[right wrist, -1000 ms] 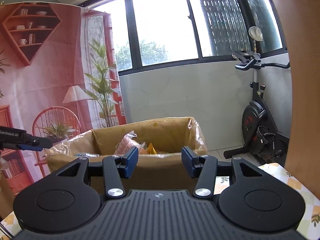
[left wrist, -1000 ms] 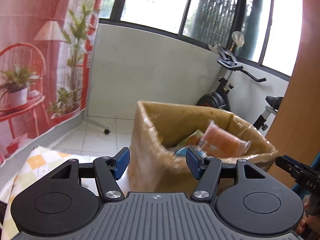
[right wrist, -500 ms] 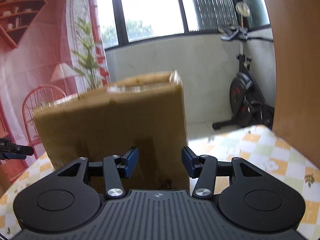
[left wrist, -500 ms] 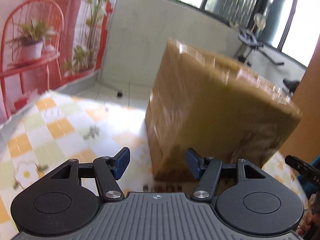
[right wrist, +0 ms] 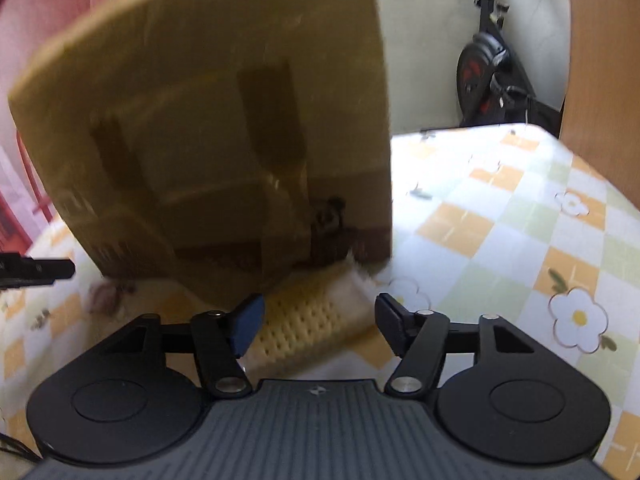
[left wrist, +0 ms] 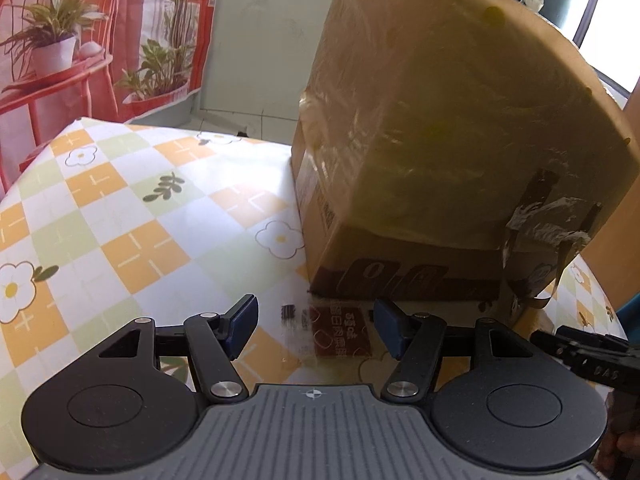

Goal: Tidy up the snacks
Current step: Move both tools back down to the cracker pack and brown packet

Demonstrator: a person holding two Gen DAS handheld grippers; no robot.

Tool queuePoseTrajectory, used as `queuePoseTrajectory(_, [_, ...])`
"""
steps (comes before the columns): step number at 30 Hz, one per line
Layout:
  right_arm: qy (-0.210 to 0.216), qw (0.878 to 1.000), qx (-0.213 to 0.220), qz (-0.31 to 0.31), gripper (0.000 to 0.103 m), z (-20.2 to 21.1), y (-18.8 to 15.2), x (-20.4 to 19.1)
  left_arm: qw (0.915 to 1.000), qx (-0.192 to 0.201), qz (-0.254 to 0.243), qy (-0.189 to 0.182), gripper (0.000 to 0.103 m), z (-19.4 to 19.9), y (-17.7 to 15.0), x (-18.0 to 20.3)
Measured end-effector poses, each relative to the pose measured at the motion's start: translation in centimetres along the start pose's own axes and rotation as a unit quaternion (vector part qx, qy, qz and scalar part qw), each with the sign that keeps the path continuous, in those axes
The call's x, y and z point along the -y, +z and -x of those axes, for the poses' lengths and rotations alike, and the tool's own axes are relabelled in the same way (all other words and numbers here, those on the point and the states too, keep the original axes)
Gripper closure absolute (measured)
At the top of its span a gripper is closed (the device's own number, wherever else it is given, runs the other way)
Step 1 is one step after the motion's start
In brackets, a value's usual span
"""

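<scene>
The cardboard box (left wrist: pixel 440 128) stands upright on the checkered flower-print surface (left wrist: pixel 120 208), long axis vertical, filling the upper right of the left wrist frame and the upper left of the right wrist one (right wrist: pixel 208 120). From this low angle you can't see inside it.

The left wrist view gives a sharp look at a corner of the box: shiny tape wrap, a torn bit of tape (left wrist: pixel 552 224) at right, dark printing along the bottom edge reflected in the surface. It also catches the red plant-and-chair backdrop (left wrist: pixel 80 40) at upper left, and the other gripper's tip poking in at the right edge.

The right wrist view is blurry, but it shows something the left doesn't: a yellow packet with a dotted pattern (right wrist: pixel 304 320) lying flat at the foot of the box, plus an exercise bike (right wrist: pixel 492 80) at upper right.

Left gripper (left wrist: pixel 314 326): fingers apart, nothing between them. Right gripper (right wrist: pixel 318 326): fingers have just been opening, the yellow packet shows in the gap, pads not pressing on it.
</scene>
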State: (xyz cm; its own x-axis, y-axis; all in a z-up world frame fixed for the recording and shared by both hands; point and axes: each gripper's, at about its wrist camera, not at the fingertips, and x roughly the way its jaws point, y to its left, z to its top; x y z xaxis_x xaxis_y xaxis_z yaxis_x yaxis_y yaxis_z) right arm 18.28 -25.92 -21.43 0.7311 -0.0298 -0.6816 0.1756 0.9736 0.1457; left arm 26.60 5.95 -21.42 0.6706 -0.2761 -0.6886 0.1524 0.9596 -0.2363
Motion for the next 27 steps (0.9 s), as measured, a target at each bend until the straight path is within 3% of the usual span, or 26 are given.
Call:
queuePoseTrajectory(9, [-0.035, 0.999, -0.034, 0.012, 0.011, -2.9, 0.8, -1.9, 0.9999, -0.010, 0.006, 0.001, 0.036, -0.3, -0.5, -0.2])
queuePoseTrajectory(12, [-0.052, 0.998, -0.037, 0.007, 0.009, -3.9, 1.3, -1.8, 0.9998, -0.017, 0.004, 0.000, 0.036, -0.7, -0.7, 0.0])
queuePoseTrajectory(14, [-0.073, 0.995, -0.062, 0.028, 0.008, -5.0, 1.2, -2.1, 0.9998, -0.022, 0.002, 0.002, 0.036, -0.9, -0.7, 0.1])
queuePoseTrajectory(19, [-0.067, 0.995, -0.050, 0.050, 0.012, -4.4, -0.2, -2.7, 0.9996, -0.030, 0.001, 0.001, 0.034, -1.5, -1.0, 0.6])
queuePoseTrajectory(24, [-0.047, 0.996, -0.015, 0.072, 0.027, -2.7, -2.4, -2.2, 0.9994, -0.031, -0.011, 0.005, 0.034, -2.5, -1.0, 1.6])
queuePoseTrajectory(27, [-0.040, 0.996, 0.000, 0.075, 0.028, -2.4, -3.3, -2.2, 0.9994, -0.024, -0.021, 0.013, 0.029, -3.0, -0.9, 2.2])
